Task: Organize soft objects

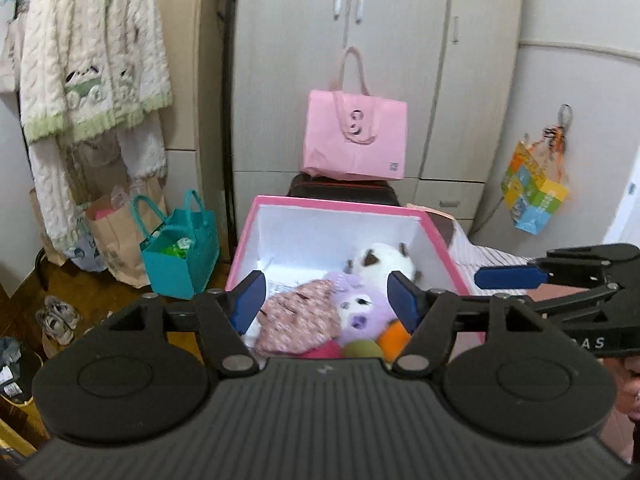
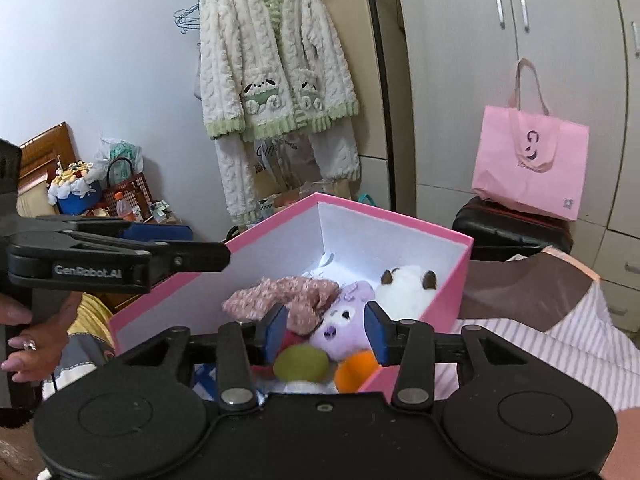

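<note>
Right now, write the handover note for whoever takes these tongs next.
Left tongs: open, empty, above the pink box.
Right tongs: open, empty, at the same box's near edge.
In the box: white plush, purple plush, floral cloth, green ball, orange piece.
Done: these are in.
Left: no soft toys visible outside; look around before closing out.

A pale wardrobe (image 1: 352,60) backs the room, a fleecy cardigan (image 2: 276,60) hanging against the white wall (image 2: 100,60).
</note>
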